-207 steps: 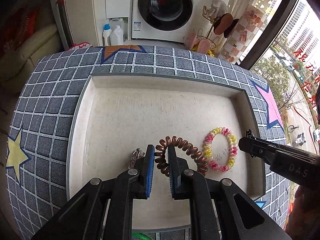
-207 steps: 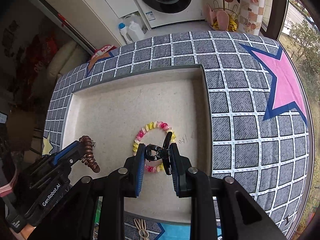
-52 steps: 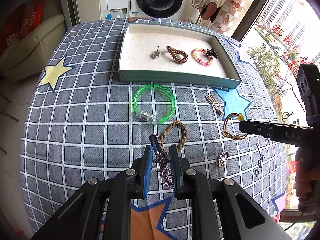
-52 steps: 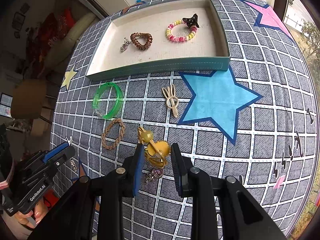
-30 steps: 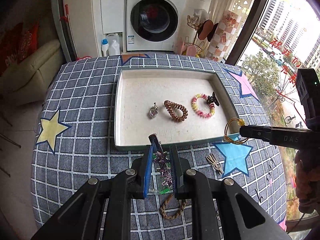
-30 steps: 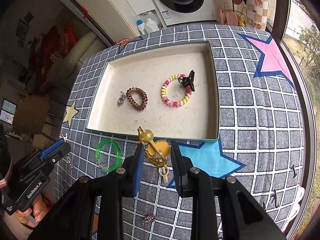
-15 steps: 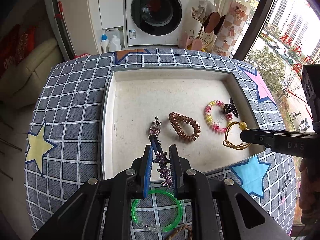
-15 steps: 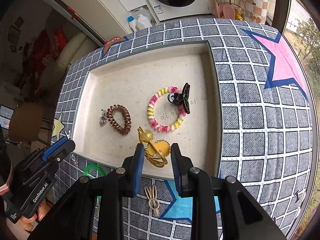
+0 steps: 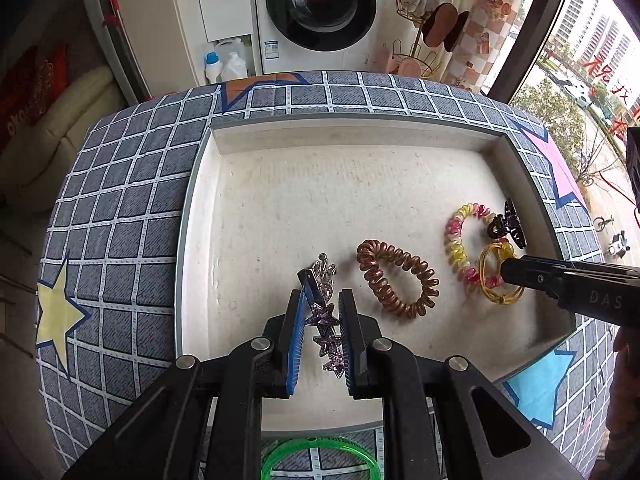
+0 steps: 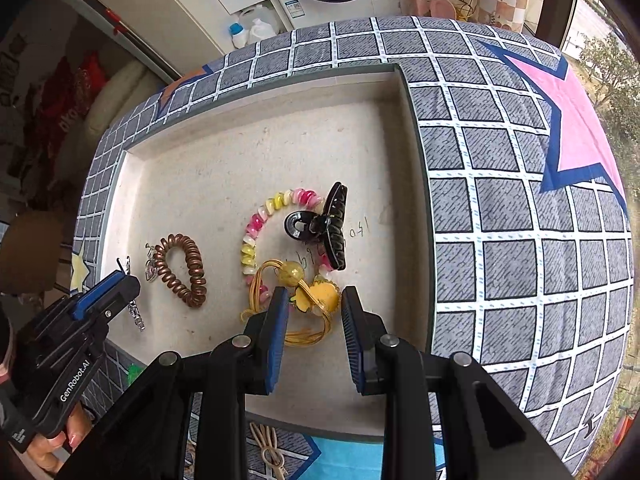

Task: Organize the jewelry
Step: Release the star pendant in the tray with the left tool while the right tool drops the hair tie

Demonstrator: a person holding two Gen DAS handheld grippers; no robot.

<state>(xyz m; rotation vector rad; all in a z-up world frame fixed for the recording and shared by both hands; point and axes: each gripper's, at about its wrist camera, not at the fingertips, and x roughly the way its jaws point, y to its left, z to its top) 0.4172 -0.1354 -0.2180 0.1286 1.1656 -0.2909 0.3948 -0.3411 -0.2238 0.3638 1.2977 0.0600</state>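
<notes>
Laundry-room surroundings frame my desk [image 9: 120, 208], which wears a grey grid cloth with coloured stars and carries a shallow cream-lined tray [image 9: 320, 130].

Between my left fingers [image 9: 320, 336] sits a purple glitter star hair clip [image 9: 326, 330], its dark prong poking forward past the tips. The two blue pads stand a little apart around it, and I cannot tell for sure whether they press on it or it lies loose between them. It hangs over the near part of the tray floor, just in front of a small silver charm [image 9: 325, 272] lying there.

My right fingers [image 10: 314, 320] stand clearly apart, with a gap on each side of a yellow hair tie [image 10: 308, 300] with a faceted bead and a yellow ornament. That tie lies on the tray floor, its golden cords overlapping the near edge of a pink-and-yellow spiral hair tie [image 10: 256, 232]. A black claw clip [image 10: 324, 226] rests across the spiral tie's right side.

Left of those, a brown spiral hair tie [image 9: 396, 278] lies flat in the tray, just right of the silver charm.

Outside the tray, on the cloth at the near rim, a green bangle [image 9: 320, 460] shows in the left wrist view, and a beige bow-shaped clip [image 10: 270, 452] shows in the right wrist view. Beyond the desk stand a washing machine [image 9: 320, 12], detergent bottles [image 9: 224, 66] and a slipper rack [image 9: 428, 36].
</notes>
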